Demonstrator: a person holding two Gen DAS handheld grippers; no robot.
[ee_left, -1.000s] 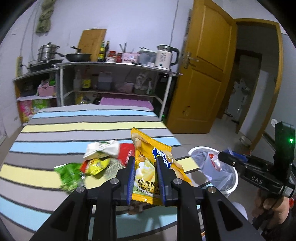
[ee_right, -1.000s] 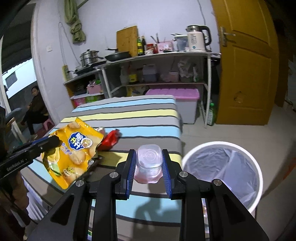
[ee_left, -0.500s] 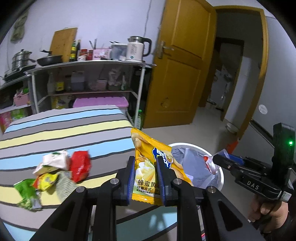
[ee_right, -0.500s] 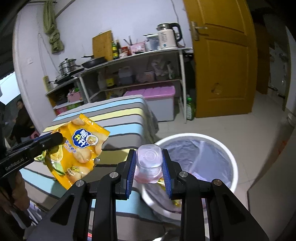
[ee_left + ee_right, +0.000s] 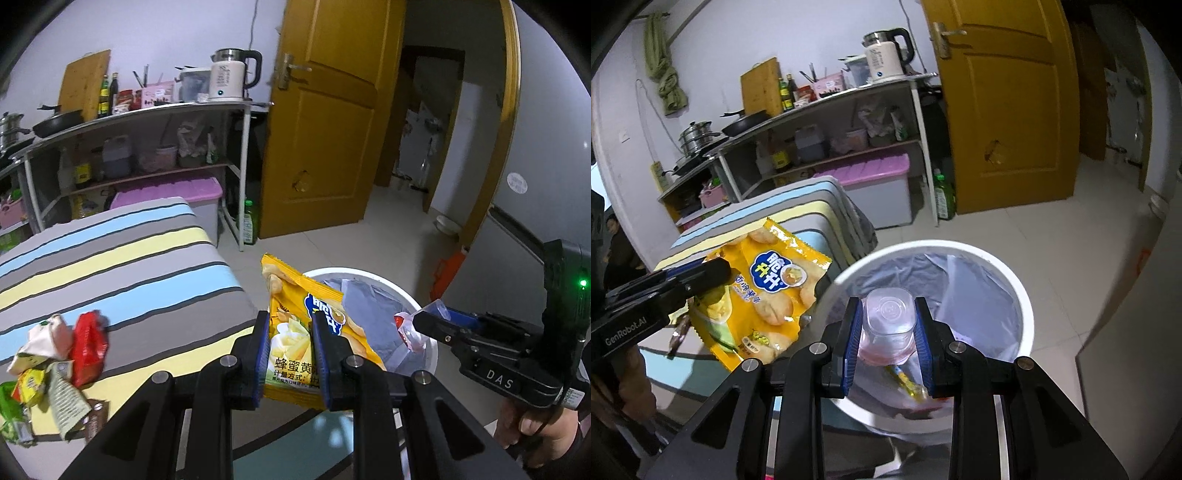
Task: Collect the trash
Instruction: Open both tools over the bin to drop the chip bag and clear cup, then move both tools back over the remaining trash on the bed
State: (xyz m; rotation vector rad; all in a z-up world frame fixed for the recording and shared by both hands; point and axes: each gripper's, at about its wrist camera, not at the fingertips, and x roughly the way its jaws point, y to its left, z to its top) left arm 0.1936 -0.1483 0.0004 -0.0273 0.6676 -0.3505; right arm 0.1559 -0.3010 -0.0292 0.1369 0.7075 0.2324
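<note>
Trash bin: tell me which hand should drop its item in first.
Right. The right gripper holds the clear plastic cup directly over the trash bin opening. The left gripper, clamping the yellow snack bag, sits nearer the bin's rim beside the striped bed.

Far left: metal shelf rack (image 5: 147, 122) w/ kettle (image 5: 232, 77) & pans vs pale wall. Yellow wood door (image 5: 325, 118) right, ajar; pale tile floor (image 5: 369, 236).

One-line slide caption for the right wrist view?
Right gripper holds clear plastic cup above lined white bin.
</note>
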